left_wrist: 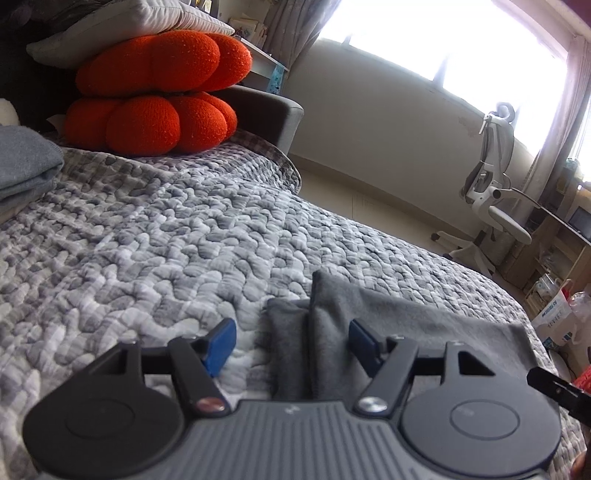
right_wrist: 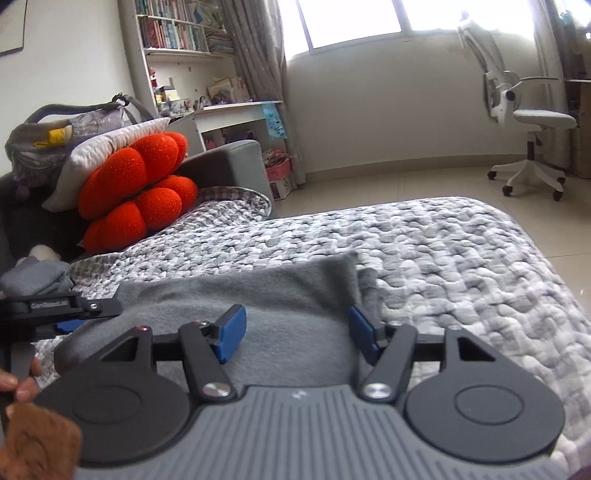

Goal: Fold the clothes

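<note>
Daylight floods in from your window, blown out to white glare. Fisheye bending curves the edges, and your close gripper housings look soft.

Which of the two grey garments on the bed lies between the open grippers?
The darker grey cloth spread flat in front, under both the left gripper and right gripper. The blue-grey one sits folded by the orange cushion.

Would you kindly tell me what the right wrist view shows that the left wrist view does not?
Only the right wrist view shows the white bookshelf of books and a hand. Only the left wrist view shows the white plastic bag on the floor. Both share the grey fleece garment on the grey quilted bedspread, the orange knitted cushions and the white office chair.
</note>
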